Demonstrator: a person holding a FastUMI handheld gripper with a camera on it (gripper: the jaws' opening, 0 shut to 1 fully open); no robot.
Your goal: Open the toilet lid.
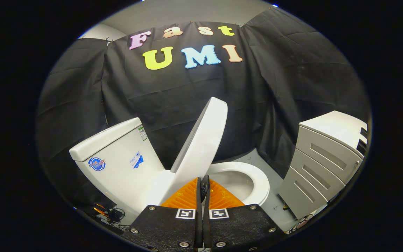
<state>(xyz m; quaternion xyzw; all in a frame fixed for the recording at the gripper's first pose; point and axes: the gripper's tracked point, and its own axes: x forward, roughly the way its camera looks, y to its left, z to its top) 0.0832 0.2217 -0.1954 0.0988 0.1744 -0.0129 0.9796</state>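
Just ahead of the toilet [238, 182], the gripper [203, 190] sits low with its fingers pressed together, nothing between them; the tips look to be at the lower edge of the lid [201, 143], contact not certain from here. Lid is already up, roughly three quarters open, tilted back toward the tank [117, 157] but not resting on it. Seat ring and bowl sit exposed just beside the fingers. Risk, as I judge it: lid is short of its balance point, so if the fingers slip off the smooth edge or pull away now, it could drop back and slam on the seat. Pushing too hard could bang it into the tank. Closed fingers give only a narrow push point, so sideways slip is plausible. Stickers on the tank: a round blue one, a small blue-white one, a green-edged label at the top corner; none legible. Grey drawer cabinet [324, 164] stands well apart from the toilet, cables [112, 213] on the floor by the tank base.
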